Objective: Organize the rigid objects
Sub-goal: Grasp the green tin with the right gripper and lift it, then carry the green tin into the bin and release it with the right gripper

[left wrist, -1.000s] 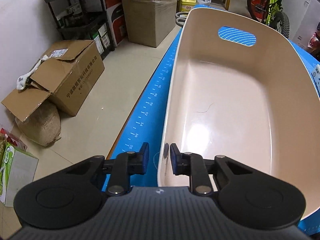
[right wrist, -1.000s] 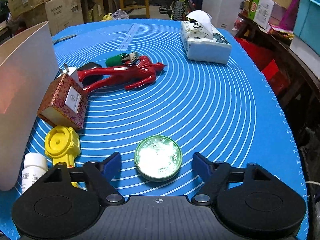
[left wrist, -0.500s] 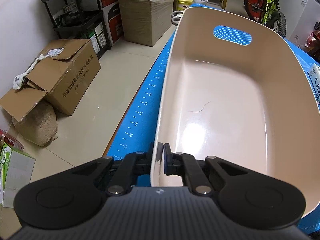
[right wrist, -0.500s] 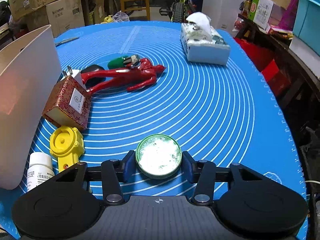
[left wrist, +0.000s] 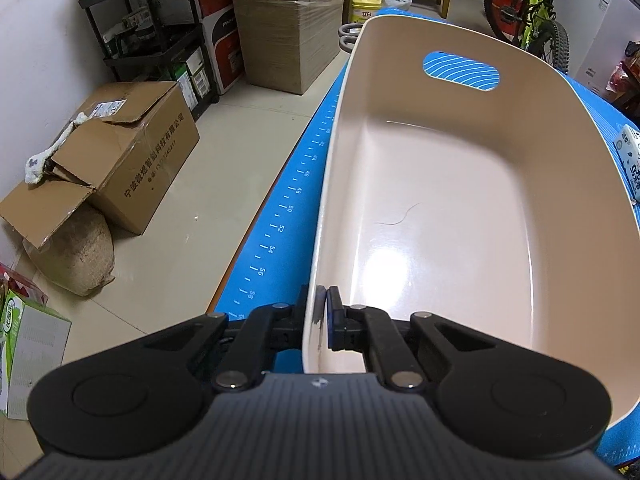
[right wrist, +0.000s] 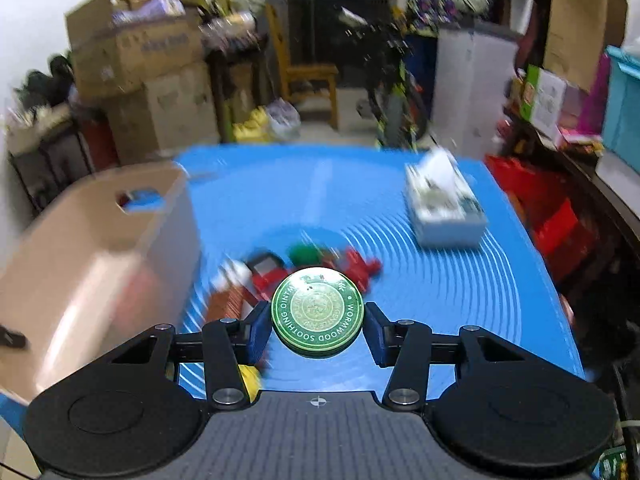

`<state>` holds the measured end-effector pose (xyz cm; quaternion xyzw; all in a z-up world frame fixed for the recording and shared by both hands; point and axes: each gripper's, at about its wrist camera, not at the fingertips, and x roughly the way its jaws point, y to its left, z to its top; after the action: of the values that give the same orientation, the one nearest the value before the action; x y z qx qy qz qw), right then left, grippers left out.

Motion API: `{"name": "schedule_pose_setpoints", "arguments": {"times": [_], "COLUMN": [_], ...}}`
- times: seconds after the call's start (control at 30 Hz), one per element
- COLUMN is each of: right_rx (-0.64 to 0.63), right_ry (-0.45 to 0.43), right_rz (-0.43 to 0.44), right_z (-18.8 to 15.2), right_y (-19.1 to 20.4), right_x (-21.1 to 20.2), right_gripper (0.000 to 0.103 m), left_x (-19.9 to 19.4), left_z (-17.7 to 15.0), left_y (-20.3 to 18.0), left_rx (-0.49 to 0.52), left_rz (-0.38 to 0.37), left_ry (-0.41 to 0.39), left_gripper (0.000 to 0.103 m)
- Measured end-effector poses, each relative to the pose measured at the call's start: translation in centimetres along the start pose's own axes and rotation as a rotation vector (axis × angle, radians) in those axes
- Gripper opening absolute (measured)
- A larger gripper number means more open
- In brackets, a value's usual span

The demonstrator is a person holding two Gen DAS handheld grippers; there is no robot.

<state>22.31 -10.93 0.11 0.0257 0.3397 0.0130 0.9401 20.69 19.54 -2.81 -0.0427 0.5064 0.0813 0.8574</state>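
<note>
Torn cardboard box [left wrist: 120, 152] on floor (bicycle [left wrist: 532, 12] behind).

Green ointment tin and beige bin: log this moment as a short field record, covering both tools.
left tool: shut on the near wall of the beige bin
right tool: shut on the green ointment tin, held above the blue mat
bin contents: nothing visible inside
left on mat: tissue pack, red toy figure, other small items too blurred to name

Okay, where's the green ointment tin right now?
In the right wrist view, the green ointment tin is clamped in the right hand-held gripper, raised above the blue mat, in front of the red toy figure.
</note>
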Motion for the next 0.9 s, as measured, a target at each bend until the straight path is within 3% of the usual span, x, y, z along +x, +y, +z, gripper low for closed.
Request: {"name": "schedule_pose_setpoints", "arguments": {"times": [0.27,0.47,0.7,0.9], "right_rx": [-0.111,-0.219,-0.274,-0.293], "right_ry": [-0.096,-0.104,-0.038,0.149], "right_rz": [0.129,0.186,0.229,0.249], "right_z": [5.7,7.3,7.1,6.0], "right_y": [6.9,12.6,17.1,19.5], "right_x": [-1.2,0.0,3.0,7.1], "right_gripper": [0.054,0.054,0.054,0.054], "left_x": [0.0,-0.1,-0.3,-0.2], "left_z": [-0.1,0.0,0.0,-0.1], "left_y": [0.1,0.1,0.1,0.2], "left_rx": [0.001,-0.004,-0.007,-0.006], "left_rz": [0.000,-0.006,-0.013,-0.015], "left_ry": [-0.001,-0.002,-0.010,-0.009], "left_gripper": [0.009,0.008,0.008,0.008]}}
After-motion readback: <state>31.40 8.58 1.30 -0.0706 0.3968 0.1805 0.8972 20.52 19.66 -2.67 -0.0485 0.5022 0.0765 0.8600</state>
